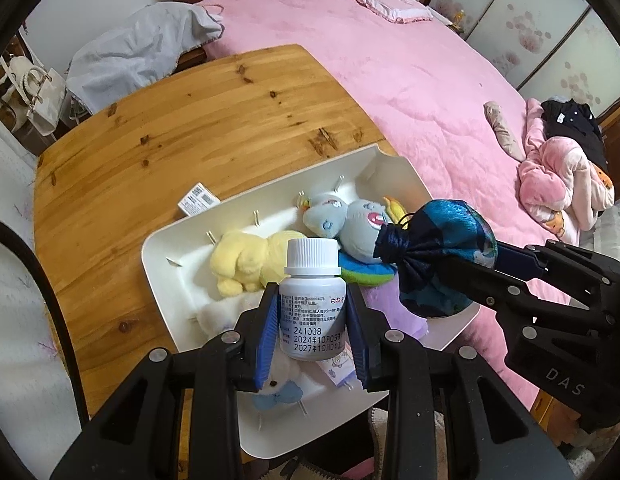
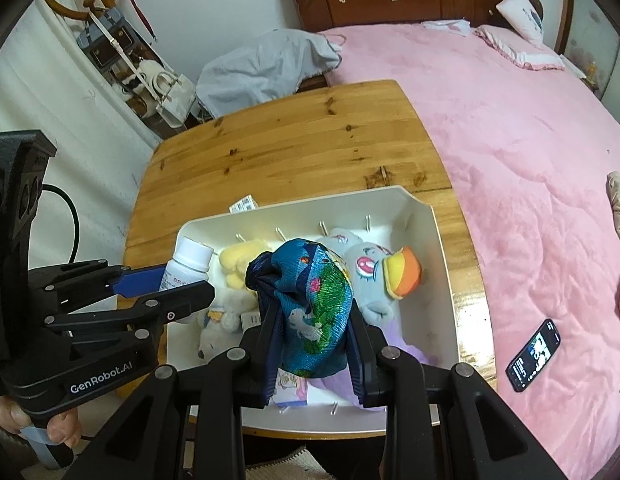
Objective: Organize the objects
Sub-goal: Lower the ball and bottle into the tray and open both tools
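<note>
L to R: handbags point(image 2: 166, 92) hang by the wall at far left, grey cloth point(image 1: 142, 52) heaped behind the wooden worktop point(image 1: 170, 120). Small printed box point(image 1: 198, 199) lies on the worktop just beside the white tray's point(image 1: 182, 292) far-left edge.

Left gripper point(image 1: 311, 316): fingers point(image 1: 268, 336) pinching a white pill bottle point(image 1: 313, 300), upright, cap up, held over the tray's near-left part. Under it a white plush point(image 1: 278, 384) w/ blue bow and a small printed packet point(image 1: 337, 368).

Tray is crowded: yellow plush point(image 1: 246, 260) at left-centre, grey plush point(image 1: 349, 224) w/ orange-yellow beak further right, purple cloth point(image 1: 389, 308) underneath. Little bare floor shows in the tray below either gripper.

Right gripper point(image 2: 313, 328): fingers point(image 2: 270, 344) pinching a blue patterned cloth pouch point(image 2: 313, 308), tied neck pointing away from the camera; held above tray centre, just over the plushes. Can't tell if it touches them. The 2 grippers are near each other, bottle and pouch apart.

Right of the worktop: pink bed point(image 2: 509, 140), pillow point(image 2: 521, 8) at the headboard, phone point(image 2: 533, 354) lying screen-up near the tray's right side, pink clothes heap point(image 1: 561, 184) further off.
</note>
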`<state>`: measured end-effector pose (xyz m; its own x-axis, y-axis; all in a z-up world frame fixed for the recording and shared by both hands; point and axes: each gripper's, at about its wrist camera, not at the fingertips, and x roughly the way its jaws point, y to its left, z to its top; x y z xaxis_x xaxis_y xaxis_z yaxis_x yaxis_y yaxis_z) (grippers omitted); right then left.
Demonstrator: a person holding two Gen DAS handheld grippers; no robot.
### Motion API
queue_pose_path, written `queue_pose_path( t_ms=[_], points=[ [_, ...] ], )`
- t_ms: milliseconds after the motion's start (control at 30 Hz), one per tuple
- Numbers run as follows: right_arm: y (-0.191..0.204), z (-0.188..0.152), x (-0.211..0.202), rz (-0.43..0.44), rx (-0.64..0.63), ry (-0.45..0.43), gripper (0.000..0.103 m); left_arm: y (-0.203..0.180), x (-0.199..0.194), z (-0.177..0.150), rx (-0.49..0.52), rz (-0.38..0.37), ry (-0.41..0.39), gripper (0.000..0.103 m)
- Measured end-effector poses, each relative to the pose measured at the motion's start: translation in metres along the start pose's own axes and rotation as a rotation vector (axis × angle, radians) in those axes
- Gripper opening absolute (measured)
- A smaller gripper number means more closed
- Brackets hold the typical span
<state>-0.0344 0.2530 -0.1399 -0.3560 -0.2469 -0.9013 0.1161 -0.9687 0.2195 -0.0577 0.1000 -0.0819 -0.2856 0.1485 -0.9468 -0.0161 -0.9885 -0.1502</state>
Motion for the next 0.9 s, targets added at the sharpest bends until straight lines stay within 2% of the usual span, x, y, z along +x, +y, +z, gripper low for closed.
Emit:
queue_pose_path(
  t_ms=[167,267,333,400,733,900],
  points=[
    [0.000,-0.001,0.004,0.003,0.003,0.022,0.034,0.002,0.009,-0.004,-0.021,-0.005,0.045,0.035],
    [0.000,0.000,0.004,0.000,0.006,0.027,0.043,0.008,0.011,-0.008,-0.057,-0.020,0.063,0.041],
    [-0.001,0.001,0.004,0.002,0.006,0.027,0.046,0.014,0.008,-0.009,-0.084,-0.044,0.065,0.047],
    [0.000,0.001,0.005,0.004,0.005,0.031,0.046,0.018,0.006,-0.009,-0.100,-0.052,0.061,0.056],
    [0.011,0.005,0.011,0.007,-0.028,0.049,0.046,0.033,0.000,-0.007,-0.150,-0.033,0.050,0.058],
    [0.016,0.007,0.013,0.008,-0.042,0.053,0.046,0.036,-0.003,-0.004,-0.152,-0.029,0.046,0.062]
  ],
)
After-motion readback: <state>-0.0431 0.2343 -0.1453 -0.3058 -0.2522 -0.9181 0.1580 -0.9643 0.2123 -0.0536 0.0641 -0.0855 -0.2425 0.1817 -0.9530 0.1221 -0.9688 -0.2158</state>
